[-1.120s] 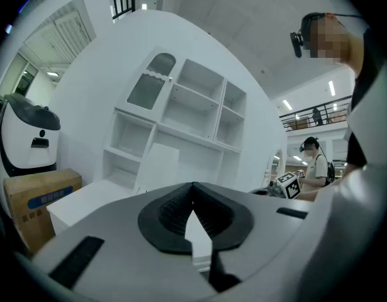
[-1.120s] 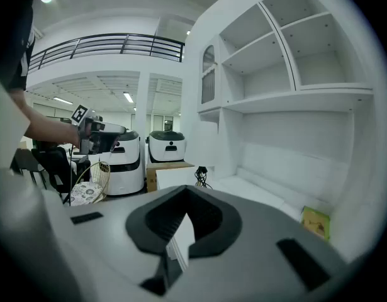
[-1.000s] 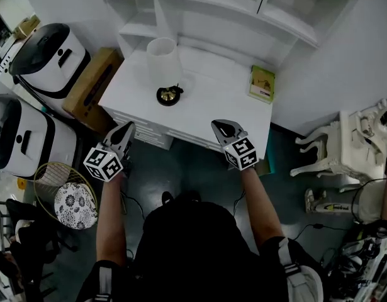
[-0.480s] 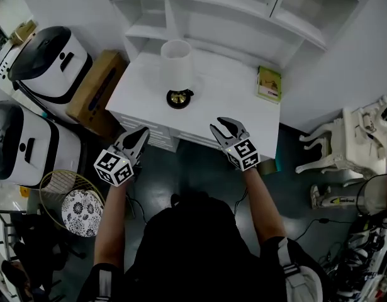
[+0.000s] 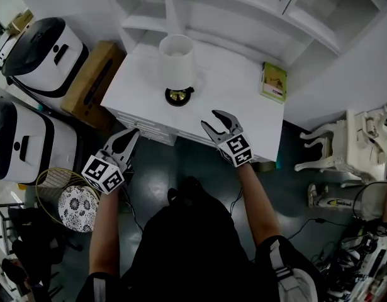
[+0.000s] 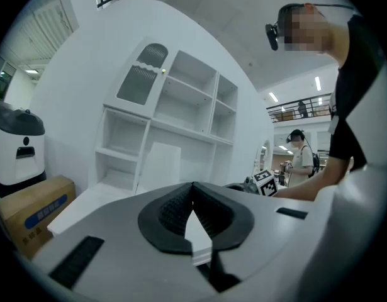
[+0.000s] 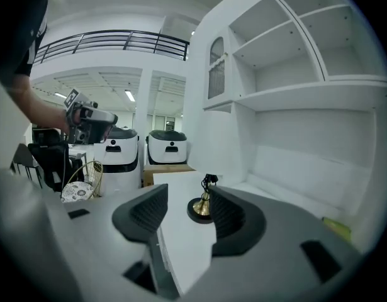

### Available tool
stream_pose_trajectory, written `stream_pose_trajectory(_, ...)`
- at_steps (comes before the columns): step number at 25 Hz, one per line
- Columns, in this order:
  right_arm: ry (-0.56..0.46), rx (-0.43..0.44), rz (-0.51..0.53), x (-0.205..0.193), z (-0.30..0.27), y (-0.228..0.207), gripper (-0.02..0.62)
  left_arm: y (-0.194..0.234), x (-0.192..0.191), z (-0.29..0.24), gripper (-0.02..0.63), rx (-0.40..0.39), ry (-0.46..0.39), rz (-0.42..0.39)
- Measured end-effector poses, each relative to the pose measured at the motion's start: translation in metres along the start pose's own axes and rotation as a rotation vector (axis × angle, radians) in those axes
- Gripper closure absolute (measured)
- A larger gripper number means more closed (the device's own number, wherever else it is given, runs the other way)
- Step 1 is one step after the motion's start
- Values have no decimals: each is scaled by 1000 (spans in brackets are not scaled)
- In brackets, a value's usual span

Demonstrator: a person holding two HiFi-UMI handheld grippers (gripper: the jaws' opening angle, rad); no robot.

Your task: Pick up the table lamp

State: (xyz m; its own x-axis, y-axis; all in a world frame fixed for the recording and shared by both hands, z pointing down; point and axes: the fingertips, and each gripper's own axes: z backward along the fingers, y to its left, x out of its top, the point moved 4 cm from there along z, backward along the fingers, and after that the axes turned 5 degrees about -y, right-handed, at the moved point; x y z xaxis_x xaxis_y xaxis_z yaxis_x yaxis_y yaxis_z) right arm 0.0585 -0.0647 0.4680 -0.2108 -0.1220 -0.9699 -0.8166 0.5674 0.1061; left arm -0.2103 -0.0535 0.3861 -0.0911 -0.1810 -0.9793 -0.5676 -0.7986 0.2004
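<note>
The table lamp has a white shade (image 5: 176,58) and a black and brass base (image 5: 179,96). It stands upright near the front left of the white table (image 5: 240,102). My right gripper (image 5: 214,122) hovers at the table's front edge, to the right of the lamp and short of it. Its jaws are opening and hold nothing. In the right gripper view the lamp base (image 7: 200,209) shows far off between the parted pads of the right gripper (image 7: 187,195). My left gripper (image 5: 122,144) hangs left of the table, below its edge. The left gripper (image 6: 193,187) is shut and empty, and the shade (image 6: 162,163) rises beyond it.
A green book (image 5: 274,82) lies at the table's right end. White shelves (image 5: 243,17) stand behind the table. A cardboard box (image 5: 92,80) and two white machines (image 5: 39,46) stand to the left, and a wire basket (image 5: 67,200) lower left. A white chair (image 5: 360,143) is at the right.
The right gripper has moved forward to the table's front edge, and its jaws have gone from shut to apart. The left gripper has stayed shut and kept about where it was.
</note>
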Motion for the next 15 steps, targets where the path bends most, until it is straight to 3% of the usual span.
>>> stream_pose_trajectory(6, -12, 61, -25, -17, -18, -16, 355, 0, -6, -8, 595, 83, -2, 20)
stream_pose_trajectory(15, -37, 148, -24, -35, -42, -30, 308, -8, -16, -20, 595, 148, 36, 8)
